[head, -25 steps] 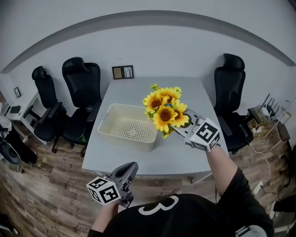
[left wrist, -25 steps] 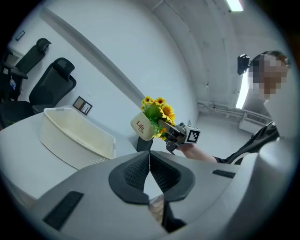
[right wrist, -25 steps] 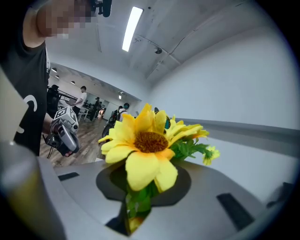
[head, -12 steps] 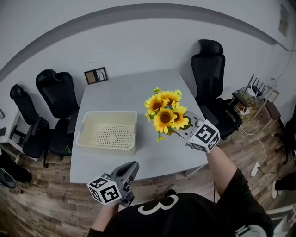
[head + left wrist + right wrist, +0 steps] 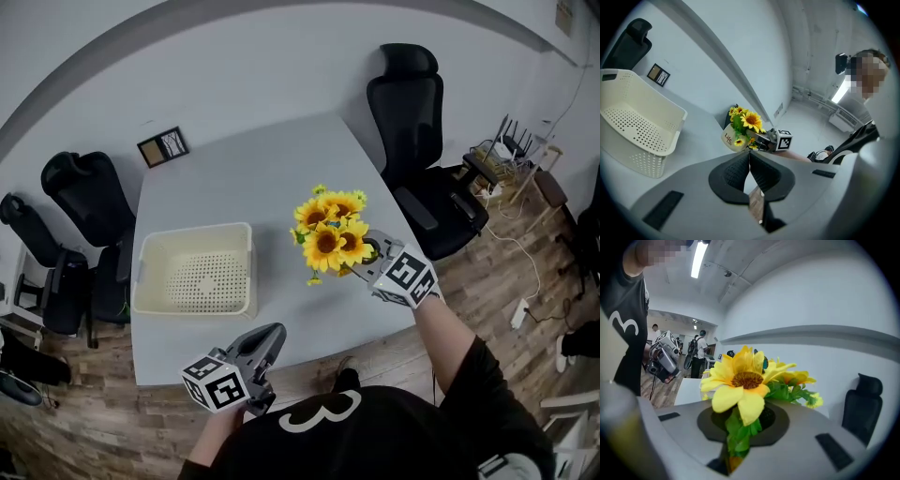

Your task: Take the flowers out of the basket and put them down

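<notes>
A bunch of yellow sunflowers [image 5: 330,230] in a small cream pot [image 5: 731,138] is held low over the right front part of the grey table [image 5: 253,159]. My right gripper [image 5: 364,255] grips it from the right, and its jaws are closing on the green stems [image 5: 738,427]. The blooms [image 5: 745,378] fill the right gripper view. Whether the pot touches the table I cannot tell. The cream perforated basket [image 5: 192,229] stands empty at the table's left. My left gripper [image 5: 272,337] hangs off the table's front edge, shut with nothing in it [image 5: 749,157].
Black office chairs stand at the table's right [image 5: 412,103] and left [image 5: 84,197]. A small picture frame [image 5: 161,146] stands at the table's far edge. Cables and a stand [image 5: 497,159] lie on the wooden floor at the right. People stand in the far room [image 5: 696,355].
The flowers have moved right and down, away from the basket, leaving a wide gap between them. The head view has turned. The left gripper has stayed in place.
</notes>
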### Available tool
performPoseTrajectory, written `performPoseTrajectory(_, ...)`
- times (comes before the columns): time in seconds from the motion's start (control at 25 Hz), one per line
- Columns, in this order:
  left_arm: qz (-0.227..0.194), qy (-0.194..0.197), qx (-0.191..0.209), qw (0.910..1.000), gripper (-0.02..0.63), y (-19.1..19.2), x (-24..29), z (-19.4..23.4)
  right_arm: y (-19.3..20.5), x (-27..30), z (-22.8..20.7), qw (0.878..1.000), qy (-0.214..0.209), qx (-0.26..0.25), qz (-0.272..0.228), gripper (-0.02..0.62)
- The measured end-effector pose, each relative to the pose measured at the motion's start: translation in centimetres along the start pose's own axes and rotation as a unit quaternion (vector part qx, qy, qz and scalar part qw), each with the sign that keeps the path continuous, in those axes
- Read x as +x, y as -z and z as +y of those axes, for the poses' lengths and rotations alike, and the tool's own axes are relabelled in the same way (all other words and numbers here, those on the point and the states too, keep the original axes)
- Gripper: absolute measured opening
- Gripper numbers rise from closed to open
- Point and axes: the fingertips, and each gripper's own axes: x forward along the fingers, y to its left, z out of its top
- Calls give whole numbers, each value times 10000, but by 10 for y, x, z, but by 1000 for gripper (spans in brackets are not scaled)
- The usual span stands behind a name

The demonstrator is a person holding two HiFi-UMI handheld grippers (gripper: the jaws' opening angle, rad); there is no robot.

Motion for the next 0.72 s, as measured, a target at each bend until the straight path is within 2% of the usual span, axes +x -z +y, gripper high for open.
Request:
performPoseTrajectory(0.2,227,-44,-136,9996,14,5,17,17,44,20,1,9989,-101,404,214,52)
performPoseTrajectory(0.52,499,-124,-313,9982,14,14,40,40,105,50,14,9951,-411,714,554,53)
performPoseTrajectory(0.72,578,-144,-416,9974,14,16,51,51,122,56,19,9930,-525,970,426,54)
